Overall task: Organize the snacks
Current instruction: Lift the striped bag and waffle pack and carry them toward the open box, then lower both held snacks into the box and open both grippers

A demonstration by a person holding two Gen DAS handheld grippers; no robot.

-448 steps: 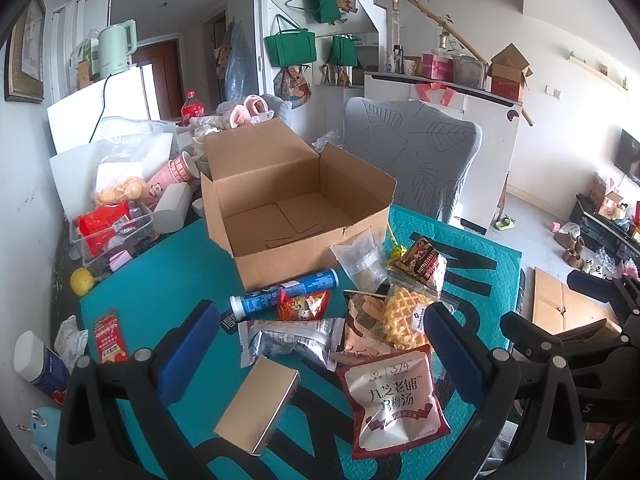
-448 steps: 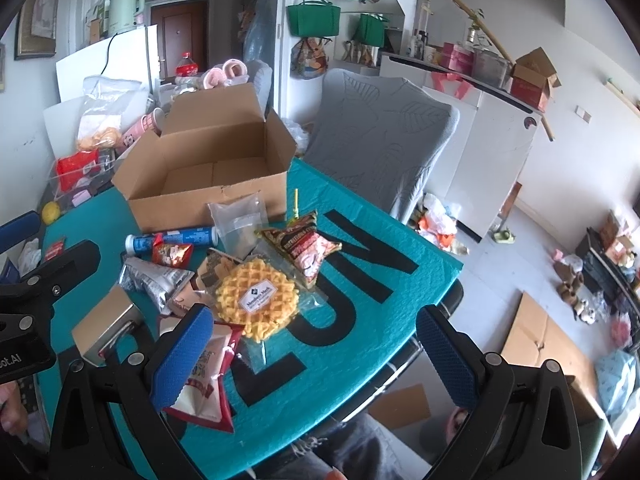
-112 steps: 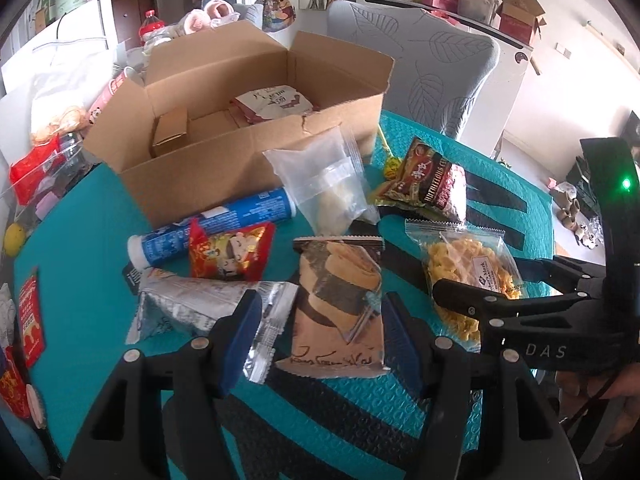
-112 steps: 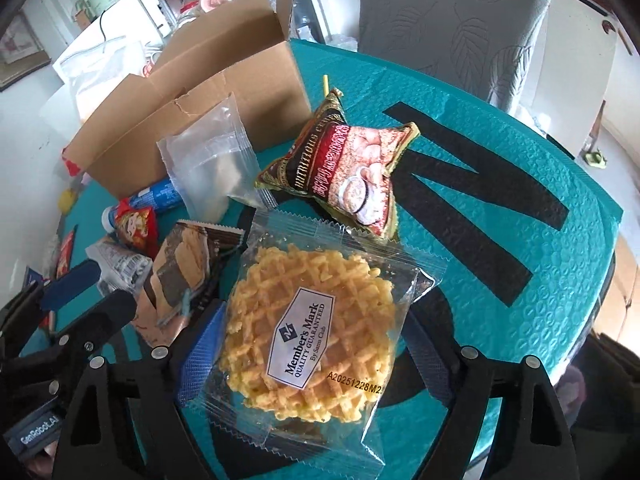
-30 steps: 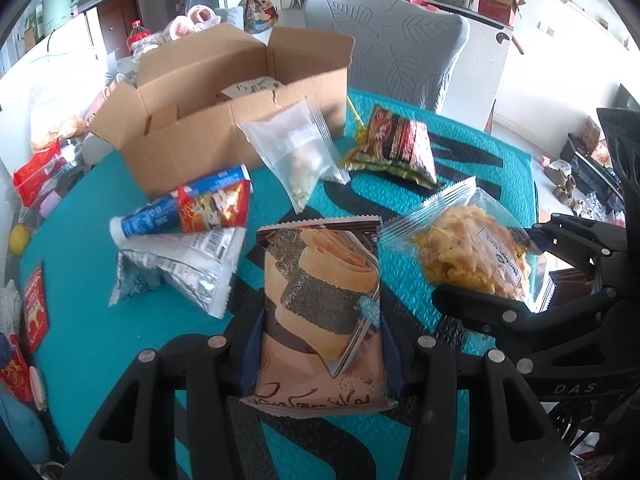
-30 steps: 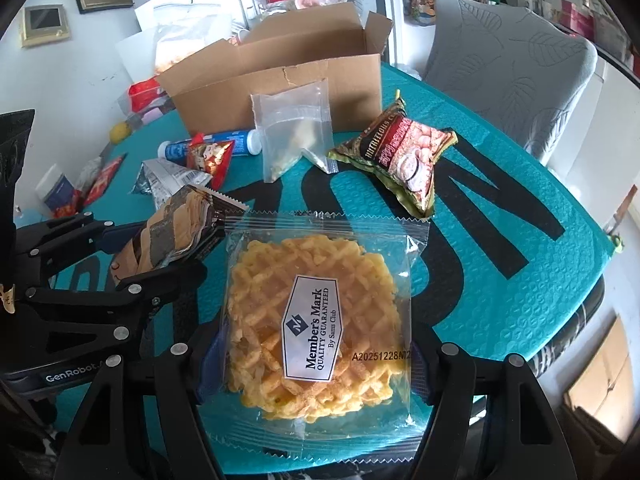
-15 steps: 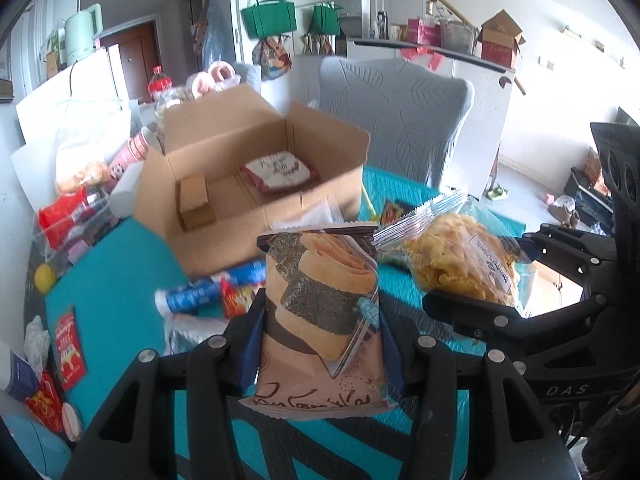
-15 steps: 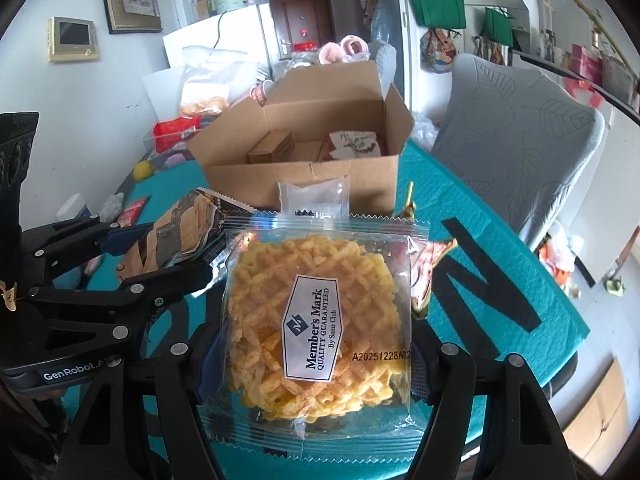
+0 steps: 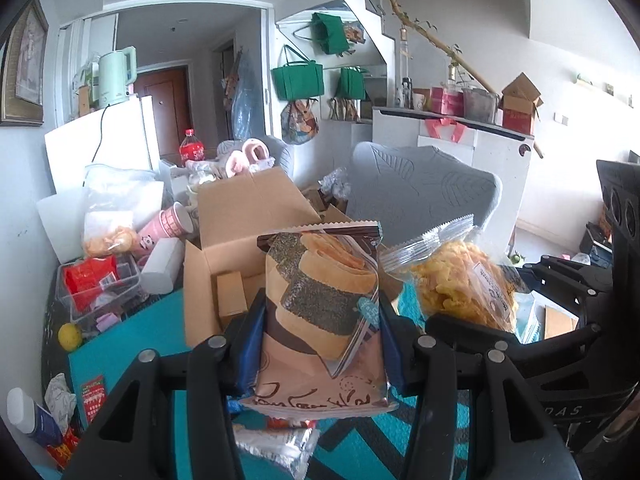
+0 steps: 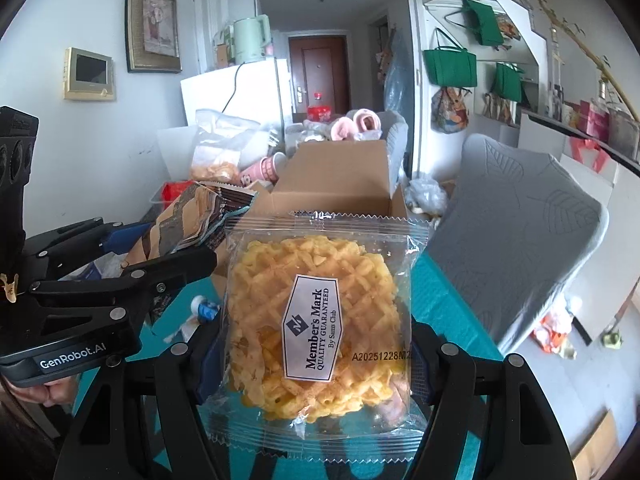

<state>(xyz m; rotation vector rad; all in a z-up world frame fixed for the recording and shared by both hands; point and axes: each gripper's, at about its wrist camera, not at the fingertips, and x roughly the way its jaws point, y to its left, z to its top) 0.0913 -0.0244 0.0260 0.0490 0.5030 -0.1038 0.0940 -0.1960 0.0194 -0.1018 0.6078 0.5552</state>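
left tongs [image 9: 322,344] pinching brown cracker packet [image 9: 320,312], upright; right tongs [image 10: 316,356] pinching waffle packet [image 10: 316,308], upright

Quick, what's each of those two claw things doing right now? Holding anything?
Left gripper: closed on the brown seaweed-roll snack packet.
Right gripper: closed on the clear waffle packet.

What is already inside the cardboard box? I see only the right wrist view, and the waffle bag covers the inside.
Observer: A small brown carton stands inside the cardboard box, by its left wall; the left wrist view shows it.
Operator: Does any snack lie on the table under the left hand-held gripper?
Observer: Yes, a silver packet lies there, below the brown snack bag that this hand-held gripper is shut on.
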